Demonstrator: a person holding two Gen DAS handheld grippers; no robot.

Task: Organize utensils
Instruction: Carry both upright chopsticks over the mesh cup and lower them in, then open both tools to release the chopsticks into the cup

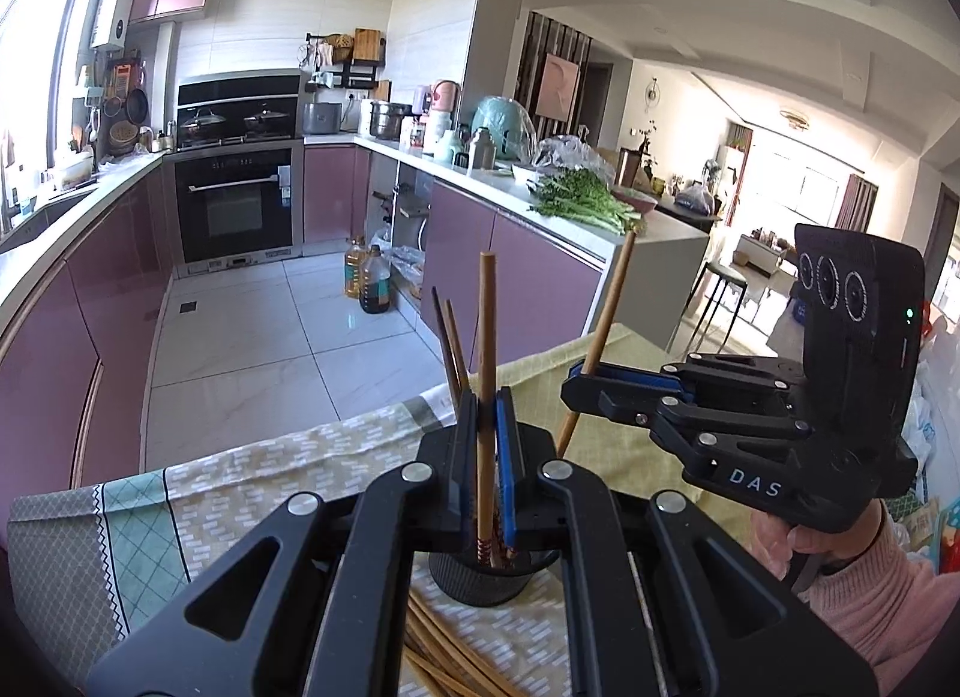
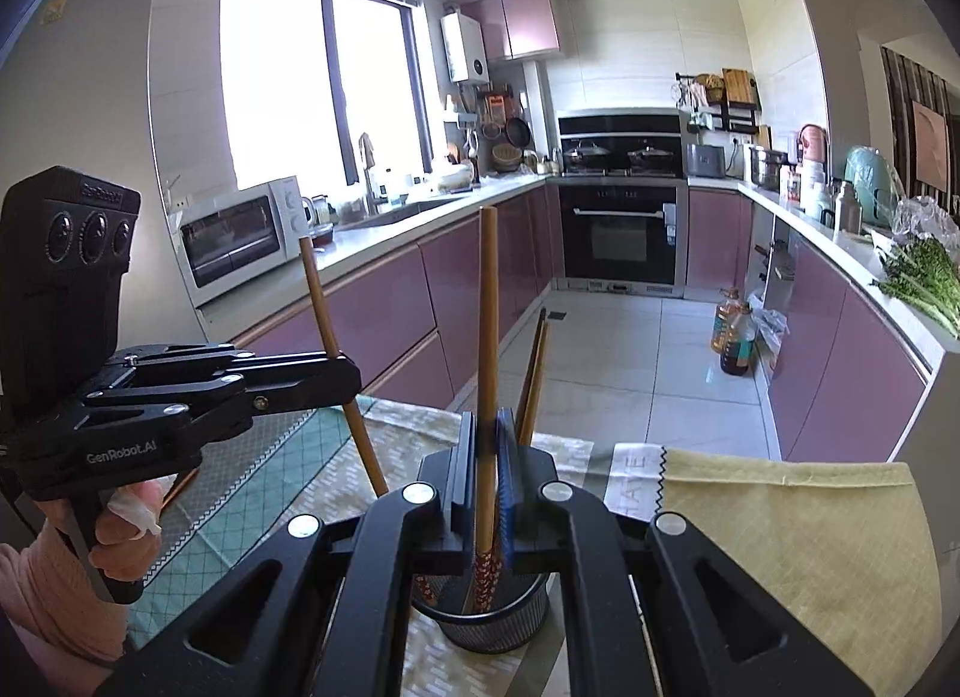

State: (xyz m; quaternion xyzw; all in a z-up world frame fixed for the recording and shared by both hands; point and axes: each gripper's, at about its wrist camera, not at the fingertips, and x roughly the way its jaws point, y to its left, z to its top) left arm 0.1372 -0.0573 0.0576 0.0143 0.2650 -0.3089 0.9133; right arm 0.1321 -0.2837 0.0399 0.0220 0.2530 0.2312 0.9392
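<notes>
Left gripper (image 1: 487,445) clamped on an upright chopstick (image 1: 486,373), right gripper (image 2: 487,457) clamped on another chopstick (image 2: 487,349), both tips above the black mesh holder (image 2: 480,625) just below the grippers, loose chopsticks (image 1: 438,655) on the table (image 2: 810,529) beside it

A mesh holder (image 2: 480,619) stood on the cloth-covered worktop (image 2: 780,547) with chopsticks (image 2: 534,379) in it; loose chopsticks (image 1: 438,649) lay before it.

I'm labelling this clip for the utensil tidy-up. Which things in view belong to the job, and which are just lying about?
Part of the job:
- chopstick in the left gripper
- chopstick in the right gripper
- black mesh holder
- loose chopsticks on the cloth

Just lying about:
- greens on the counter
- oil bottles on the floor
- microwave
</notes>
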